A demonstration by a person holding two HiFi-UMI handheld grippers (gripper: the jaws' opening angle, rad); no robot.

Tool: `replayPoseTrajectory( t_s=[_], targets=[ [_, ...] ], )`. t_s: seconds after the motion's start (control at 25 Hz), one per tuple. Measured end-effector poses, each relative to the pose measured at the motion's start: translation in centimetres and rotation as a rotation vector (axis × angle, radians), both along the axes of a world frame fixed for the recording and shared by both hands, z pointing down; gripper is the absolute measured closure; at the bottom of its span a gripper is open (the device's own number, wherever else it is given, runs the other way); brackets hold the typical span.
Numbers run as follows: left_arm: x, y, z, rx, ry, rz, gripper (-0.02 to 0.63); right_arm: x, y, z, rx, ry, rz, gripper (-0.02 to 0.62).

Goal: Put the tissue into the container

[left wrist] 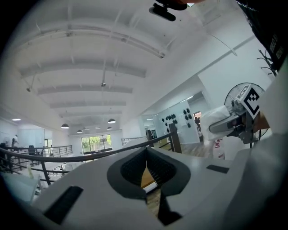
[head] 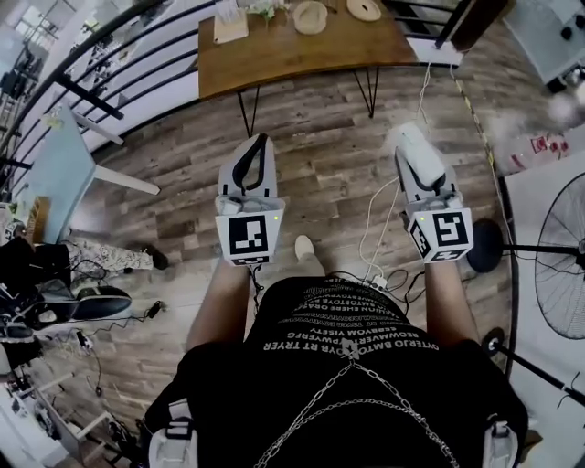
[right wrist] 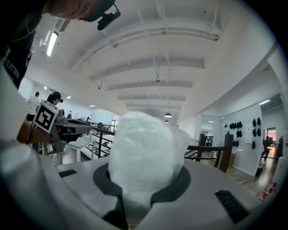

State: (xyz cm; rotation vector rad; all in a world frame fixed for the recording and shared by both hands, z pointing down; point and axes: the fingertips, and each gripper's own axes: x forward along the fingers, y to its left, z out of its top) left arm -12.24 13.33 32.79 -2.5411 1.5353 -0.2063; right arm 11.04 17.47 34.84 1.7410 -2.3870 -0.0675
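Observation:
A wad of white tissue (right wrist: 144, 143) fills the middle of the right gripper view, and my right gripper (right wrist: 144, 176) is shut on it. In the head view the tissue (head: 413, 146) shows as a white lump at the tip of the right gripper (head: 409, 135), held out over the wooden floor. My left gripper (head: 260, 139) is raised beside it, to the left. Its jaws (left wrist: 146, 152) meet in a narrow slit with nothing between them. Both grippers point forward and upward, toward the ceiling. I cannot pick out a container for certain.
A wooden table (head: 274, 55) on hairpin legs stands ahead, with two round woven items (head: 310, 16) and a pale board (head: 230, 26) on it. A black railing (head: 110, 55) runs at the left. A fan (head: 562, 256) stands at the right, cables (head: 375, 247) trail on the floor.

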Motion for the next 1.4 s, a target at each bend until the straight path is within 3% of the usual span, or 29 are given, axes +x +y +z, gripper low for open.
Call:
replayPoseTrajectory(
  t_s=[0.24,0.6,0.92,1.4],
  targets=[
    [-3.2,-6.2,-0.7,0.006,0.009,0.014,0.577,-2.2,-6.5,-0.9,0.006,0.014,0.016,0.477],
    [-6.7,-9.9,2.2,-0.068,0.024,-0.008,0.577,-4.7,-9.7,0.1,-0.027,0.026,-0.006,0.476],
    [-4.8,-11.0,3.2,-0.092,0.055,0.019,0.577,-2.5,-10.0,0.7,-0.017,-0.002,0.031,0.477],
    [-1.8,-17.4,1.8,-0.058,0.071,-0.013,0.577,1.4,-17.2,0.5,0.015,-0.016,0.034,0.477]
  ],
)
